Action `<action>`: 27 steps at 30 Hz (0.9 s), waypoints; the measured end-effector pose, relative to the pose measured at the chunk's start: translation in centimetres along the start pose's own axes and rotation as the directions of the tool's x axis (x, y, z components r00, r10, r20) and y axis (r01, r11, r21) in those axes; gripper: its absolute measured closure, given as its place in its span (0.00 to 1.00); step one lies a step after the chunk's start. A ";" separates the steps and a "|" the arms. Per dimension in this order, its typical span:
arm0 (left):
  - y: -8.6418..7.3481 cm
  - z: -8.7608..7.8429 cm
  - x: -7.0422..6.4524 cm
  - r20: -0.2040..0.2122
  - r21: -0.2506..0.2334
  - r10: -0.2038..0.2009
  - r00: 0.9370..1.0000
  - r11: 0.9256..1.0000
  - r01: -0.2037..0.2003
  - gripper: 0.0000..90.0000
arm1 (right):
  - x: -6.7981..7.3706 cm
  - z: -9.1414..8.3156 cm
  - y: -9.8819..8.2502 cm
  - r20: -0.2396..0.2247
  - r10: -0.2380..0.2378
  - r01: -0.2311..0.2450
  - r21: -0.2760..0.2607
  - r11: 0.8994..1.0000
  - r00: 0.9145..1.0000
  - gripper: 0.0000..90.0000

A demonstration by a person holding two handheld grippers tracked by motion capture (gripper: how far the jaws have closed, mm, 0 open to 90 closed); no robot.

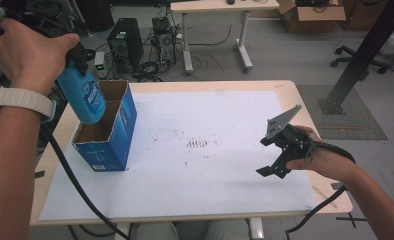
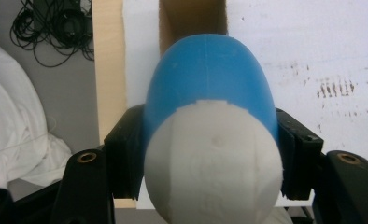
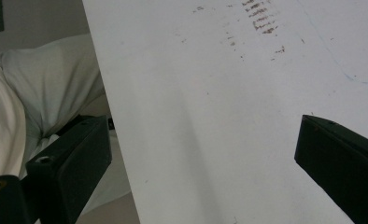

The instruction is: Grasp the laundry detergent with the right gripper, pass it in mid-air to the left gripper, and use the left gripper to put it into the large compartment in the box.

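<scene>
L gripper (image 2: 210, 154) is clamped on the blue bottle (image 1: 83, 98) (white cap toward its camera), holding it base-down over the near compartment of the open box (image 1: 116, 131) at the table's left, while R gripper (image 1: 276, 159) hovers w/ jaws wide, nothing between them.
</scene>
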State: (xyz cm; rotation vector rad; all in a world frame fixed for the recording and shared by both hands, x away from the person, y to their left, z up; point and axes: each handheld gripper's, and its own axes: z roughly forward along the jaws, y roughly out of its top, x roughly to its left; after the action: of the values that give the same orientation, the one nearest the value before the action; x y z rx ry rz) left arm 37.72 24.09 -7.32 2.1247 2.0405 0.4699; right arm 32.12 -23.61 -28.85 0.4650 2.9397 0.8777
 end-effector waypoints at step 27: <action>-1.2 8.3 0.3 0.000 0.001 -0.007 1.000 1.000 0.007 0.42 | -0.2 0.7 -0.7 -0.011 0.022 -0.022 0.009 1.000 1.000 0.05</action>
State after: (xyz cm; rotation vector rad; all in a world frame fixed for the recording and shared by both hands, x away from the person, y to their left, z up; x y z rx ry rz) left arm 39.40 25.33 -15.49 2.1175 2.0484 0.4681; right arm 32.17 -23.86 -29.83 0.4953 2.9554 0.8722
